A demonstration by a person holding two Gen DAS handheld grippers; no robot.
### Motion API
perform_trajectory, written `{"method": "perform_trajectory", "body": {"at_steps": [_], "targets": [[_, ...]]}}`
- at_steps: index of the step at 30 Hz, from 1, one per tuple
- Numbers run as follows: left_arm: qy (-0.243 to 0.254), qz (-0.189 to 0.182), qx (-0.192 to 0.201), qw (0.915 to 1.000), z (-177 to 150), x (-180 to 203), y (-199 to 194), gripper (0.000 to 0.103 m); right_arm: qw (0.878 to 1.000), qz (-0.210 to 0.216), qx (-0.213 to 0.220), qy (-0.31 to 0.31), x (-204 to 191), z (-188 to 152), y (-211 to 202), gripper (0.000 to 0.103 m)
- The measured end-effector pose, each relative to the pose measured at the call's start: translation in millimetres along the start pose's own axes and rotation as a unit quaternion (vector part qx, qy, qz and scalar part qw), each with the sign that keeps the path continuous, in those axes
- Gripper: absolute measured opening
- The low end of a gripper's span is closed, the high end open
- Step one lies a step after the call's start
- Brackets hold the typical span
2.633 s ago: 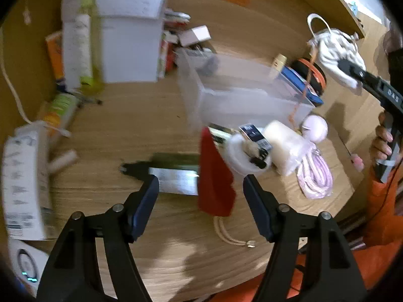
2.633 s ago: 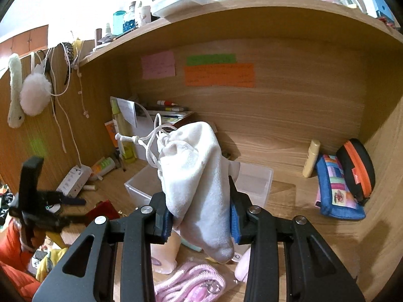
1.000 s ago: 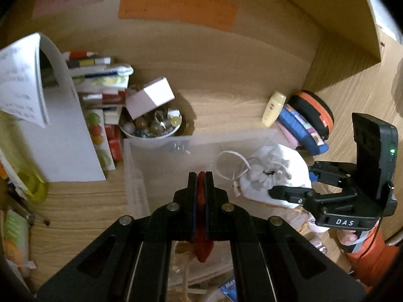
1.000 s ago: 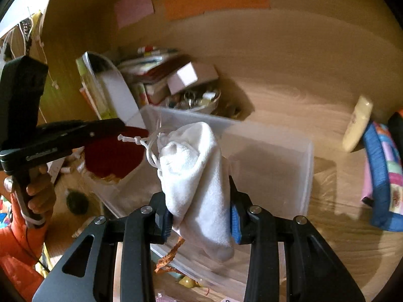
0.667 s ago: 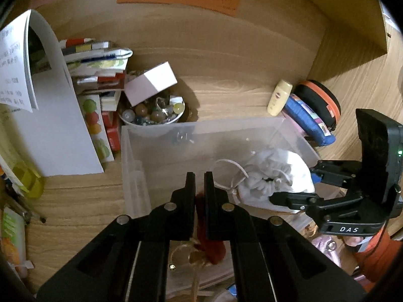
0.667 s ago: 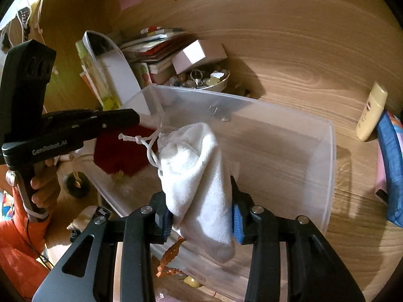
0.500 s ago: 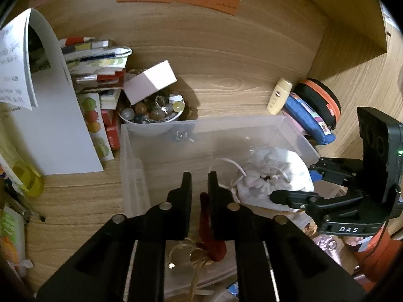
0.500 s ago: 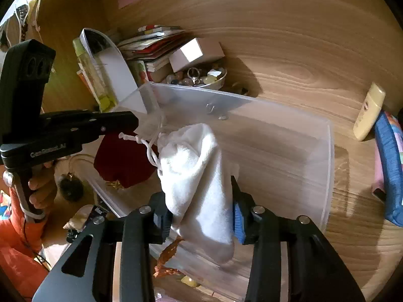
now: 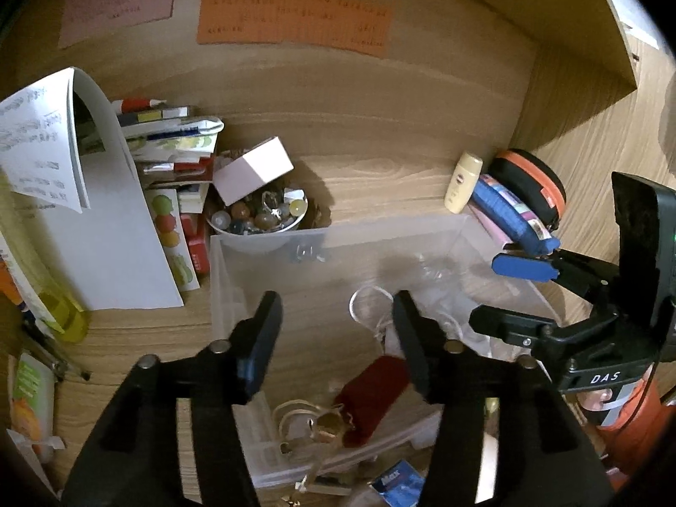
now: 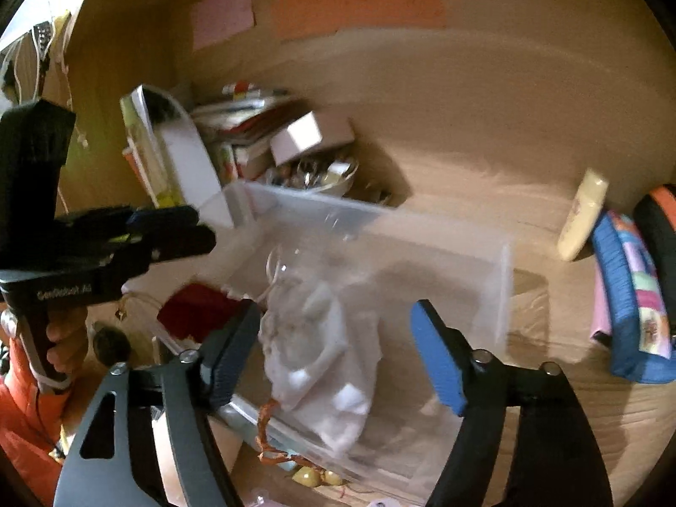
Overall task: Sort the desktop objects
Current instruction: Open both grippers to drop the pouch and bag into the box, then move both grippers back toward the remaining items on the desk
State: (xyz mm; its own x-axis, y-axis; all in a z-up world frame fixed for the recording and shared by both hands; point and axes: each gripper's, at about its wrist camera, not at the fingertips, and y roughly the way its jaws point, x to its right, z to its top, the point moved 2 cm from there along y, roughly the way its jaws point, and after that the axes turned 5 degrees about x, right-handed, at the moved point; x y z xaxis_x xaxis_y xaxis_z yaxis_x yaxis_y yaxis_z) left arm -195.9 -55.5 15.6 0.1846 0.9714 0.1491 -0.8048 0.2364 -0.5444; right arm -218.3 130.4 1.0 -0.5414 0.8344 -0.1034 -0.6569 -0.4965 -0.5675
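Landmark: the clear plastic bin (image 9: 422,253) on the wooden counter (image 9: 380,177).

Left of the bin, a curled white paper sheet (image 9: 55,143) leans over a stack of booklets and packets (image 9: 169,143). At the bin's far-left corner sits a white bowl of beads and trinkets (image 9: 257,215) with a small white box (image 9: 252,169) resting on it.

The left hand-held gripper (image 9: 333,329) hovers over the bin's near-left part, fingers spread wide, gripping nothing. Below it, inside the bin against the near wall, lies the dark red pouch (image 9: 372,393) with its pale cord and gold-coloured charm (image 9: 325,422).

To the right of the red pouch, still inside the bin, lies the white drawstring pouch (image 10: 321,355). The right hand-held gripper (image 10: 333,338) stands over it with fingers spread apart on either side; the view is motion-blurred, and contact cannot be judged.

Right of the bin, a cream bottle (image 9: 462,181), a blue patterned case (image 9: 515,215) and a black-and-orange zip case (image 9: 532,181) lean by the side panel.
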Motion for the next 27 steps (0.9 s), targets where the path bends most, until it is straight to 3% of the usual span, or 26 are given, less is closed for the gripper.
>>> {"method": "perform_trajectory", "body": {"at_steps": [6, 10, 15, 18, 22, 27], "targets": [[0.018, 0.025, 0.023, 0.9993, 0.9, 9.8, -8.4, 0.073, 1.0, -0.009, 0.008, 0.003, 1.9, 3.2, -3.4, 0.076], [0.022, 0.033, 0.035, 0.9986, 3.0, 15.1, -16.7, 0.075, 1.0, -0.016, 0.014, 0.001, 2.5, 5.4, -8.5, 0.077], [0.003, 0.043, 0.06, 0.9973, 3.8, 12.1, -33.5, 0.093, 0.999, -0.024, 0.041, 0.002, 2.0, 13.0, -27.5, 0.084], [-0.007, 0.052, 0.085, 0.995, 2.8, 7.0, -46.5, 0.097, 0.998, -0.033, 0.062, 0.001, -1.5, 15.7, -40.3, 0.088], [-0.021, 0.055, 0.084, 0.9947, 3.5, 0.5, -59.7, 0.099, 0.997, -0.039, 0.073, -0.007, -8.7, 14.9, -52.7, 0.089], [-0.004, 0.099, 0.087, 0.9913, -2.5, -0.9, -79.2, 0.099, 0.995, -0.048, 0.084, -0.015, -18.2, 9.6, -70.8, 0.09]]}}
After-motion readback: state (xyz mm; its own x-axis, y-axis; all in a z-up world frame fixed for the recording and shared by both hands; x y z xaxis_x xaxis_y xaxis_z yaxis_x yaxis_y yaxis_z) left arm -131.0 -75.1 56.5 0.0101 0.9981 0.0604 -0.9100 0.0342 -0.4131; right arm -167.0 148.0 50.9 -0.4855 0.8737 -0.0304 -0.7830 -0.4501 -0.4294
